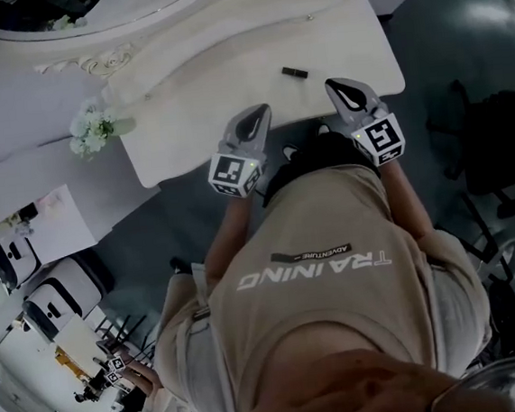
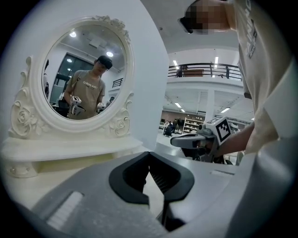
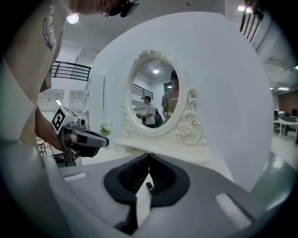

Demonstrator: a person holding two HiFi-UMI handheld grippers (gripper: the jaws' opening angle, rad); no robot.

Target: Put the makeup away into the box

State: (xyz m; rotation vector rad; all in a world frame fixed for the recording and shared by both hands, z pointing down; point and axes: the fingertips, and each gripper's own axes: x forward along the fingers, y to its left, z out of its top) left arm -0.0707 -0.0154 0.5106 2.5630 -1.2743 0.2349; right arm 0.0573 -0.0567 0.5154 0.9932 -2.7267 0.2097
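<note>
Black makeup tube [image 1: 294, 72] flat on table [image 1: 230, 113], long axis left-right

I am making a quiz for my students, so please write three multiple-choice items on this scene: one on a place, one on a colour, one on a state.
1. Where is the dark tube?
A. on the floor
B. on the table
C. in the left jaws

2. What colour is the mirror frame?
A. white
B. black
C. red

3. How are the jaws of the right gripper?
A. wide open
B. shut on the tube
C. shut, empty

Answers: B, it lies on the tabletop; A, the carved frame is white; C, the tips meet with nothing between them.
</note>
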